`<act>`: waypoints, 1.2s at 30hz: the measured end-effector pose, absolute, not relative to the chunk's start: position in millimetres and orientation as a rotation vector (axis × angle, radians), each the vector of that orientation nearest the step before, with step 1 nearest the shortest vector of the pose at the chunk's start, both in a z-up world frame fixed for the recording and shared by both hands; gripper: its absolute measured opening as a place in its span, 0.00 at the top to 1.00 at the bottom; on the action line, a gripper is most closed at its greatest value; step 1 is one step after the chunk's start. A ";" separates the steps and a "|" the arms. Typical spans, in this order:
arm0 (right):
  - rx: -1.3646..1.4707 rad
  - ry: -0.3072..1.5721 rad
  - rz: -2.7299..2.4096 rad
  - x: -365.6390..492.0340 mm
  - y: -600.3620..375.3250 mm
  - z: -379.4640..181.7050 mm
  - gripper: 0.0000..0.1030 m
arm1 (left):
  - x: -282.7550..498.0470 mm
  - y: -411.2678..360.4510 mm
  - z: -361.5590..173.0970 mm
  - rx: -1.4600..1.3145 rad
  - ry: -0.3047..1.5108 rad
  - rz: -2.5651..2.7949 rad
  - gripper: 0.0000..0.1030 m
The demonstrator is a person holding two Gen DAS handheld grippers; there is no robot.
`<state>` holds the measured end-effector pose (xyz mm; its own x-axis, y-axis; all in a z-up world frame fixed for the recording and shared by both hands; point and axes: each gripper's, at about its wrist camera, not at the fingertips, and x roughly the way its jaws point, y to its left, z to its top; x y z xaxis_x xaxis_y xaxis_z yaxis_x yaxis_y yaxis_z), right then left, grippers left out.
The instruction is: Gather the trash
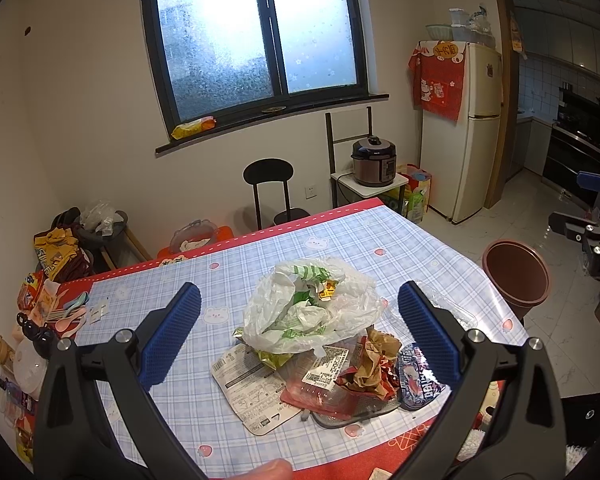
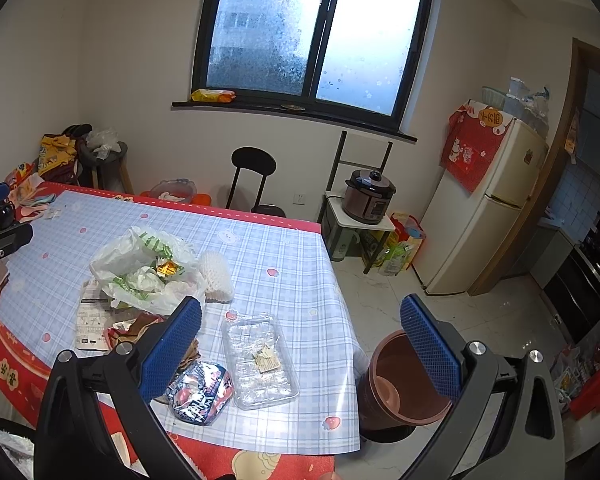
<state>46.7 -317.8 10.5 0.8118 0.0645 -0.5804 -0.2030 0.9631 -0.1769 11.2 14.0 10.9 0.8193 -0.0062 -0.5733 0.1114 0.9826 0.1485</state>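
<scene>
A heap of trash lies on the blue checked tablecloth [image 1: 260, 256]: a white plastic bag [image 1: 312, 308] on top, a printed card pack [image 1: 252, 392], crumpled brown paper [image 1: 374, 364] and a blue-red wrapper [image 1: 418, 376]. My left gripper [image 1: 300, 336] is open, hovering just before the heap. In the right wrist view the same bag [image 2: 148, 272], a white foam net [image 2: 217, 276], the wrapper [image 2: 202, 392] and a clear plastic tray [image 2: 260, 360] lie on the table. My right gripper [image 2: 300, 344] is open above the tray, empty. A brown bin [image 2: 404, 380] stands on the floor at the table's right corner.
A black chair [image 1: 269, 192], a rice cooker [image 1: 374, 162] on a small stand and a cream fridge [image 1: 466, 132] line the far wall. Clutter of spoons and packets [image 1: 52, 308] crowds the table's left end. The bin [image 1: 516, 276] sits on white tile floor.
</scene>
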 end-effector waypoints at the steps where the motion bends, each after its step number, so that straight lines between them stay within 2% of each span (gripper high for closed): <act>1: -0.237 0.608 0.144 43.4 -317.3 7.7 0.05 | 2.9 6.1 8.5 0.178 0.606 -0.059 0.05; 36: -0.247 0.609 0.147 38.2 -314.7 2.5 0.05 | -4.2 3.6 25.2 0.173 0.589 -0.050 0.05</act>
